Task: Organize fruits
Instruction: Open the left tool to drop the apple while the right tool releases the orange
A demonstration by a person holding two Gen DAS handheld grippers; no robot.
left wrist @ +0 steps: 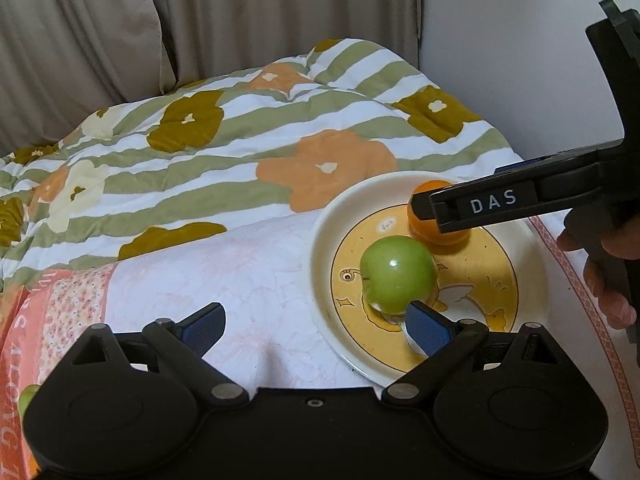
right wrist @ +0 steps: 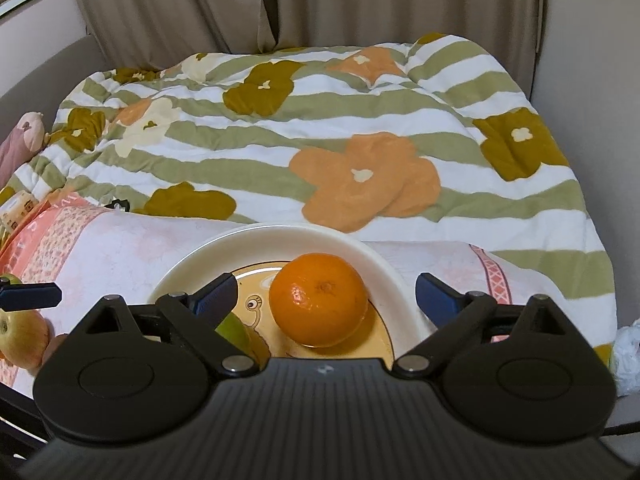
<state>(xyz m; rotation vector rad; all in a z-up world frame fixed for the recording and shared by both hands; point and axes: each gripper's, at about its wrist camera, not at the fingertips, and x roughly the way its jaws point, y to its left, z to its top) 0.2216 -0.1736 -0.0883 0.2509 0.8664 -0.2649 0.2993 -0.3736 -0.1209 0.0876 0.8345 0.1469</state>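
**On the bed: fruit plate and two grippers**

Across the back, a green-and-white striped quilt with orange flowers (right wrist: 320,152) covers the bed. Nearer sits a round cream plate with a yellow cartoon centre (left wrist: 320,248) on a pale pink floral sheet (left wrist: 248,264). Left gripper (left wrist: 316,326) hangs wide open, right finger just beside the shiny green apple (left wrist: 398,274). Right gripper (right wrist: 326,294) is wide open too, jaws either side of the orange tangerine (right wrist: 318,300), not touching. Both fruits rest on the plate, close together.
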